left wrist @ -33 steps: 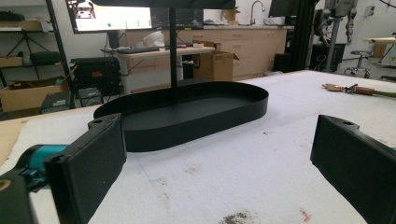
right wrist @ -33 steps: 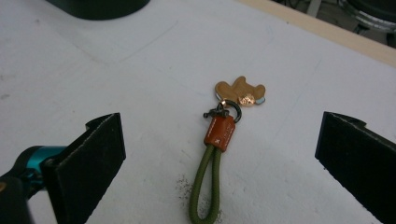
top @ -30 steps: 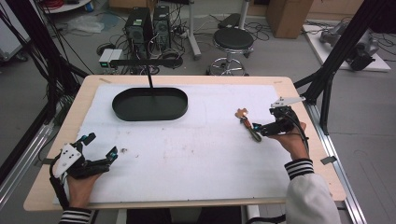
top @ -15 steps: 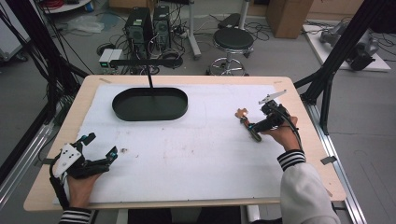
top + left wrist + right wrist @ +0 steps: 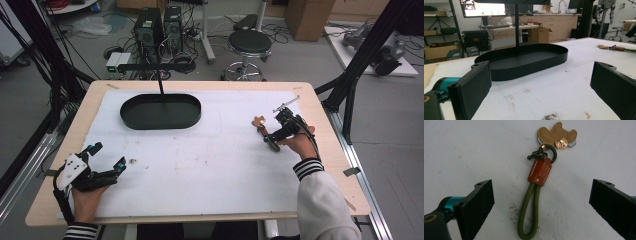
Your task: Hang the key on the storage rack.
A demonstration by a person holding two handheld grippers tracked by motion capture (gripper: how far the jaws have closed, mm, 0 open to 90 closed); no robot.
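Right now the right gripper [image 5: 541,202] has its fingers [image 5: 477,205] spread wide, the keychain [image 5: 537,187] lying untouched between them.

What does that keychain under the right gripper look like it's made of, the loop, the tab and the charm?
Loop: olive woven cord, matte, probably nylon or cotton. Tab: orange-brown leather or imitation, with pale stitch lines. Charm: tan, suede-like, fuzzy surface. Ring: dark metal, slight sheen. The right gripper is open above it.
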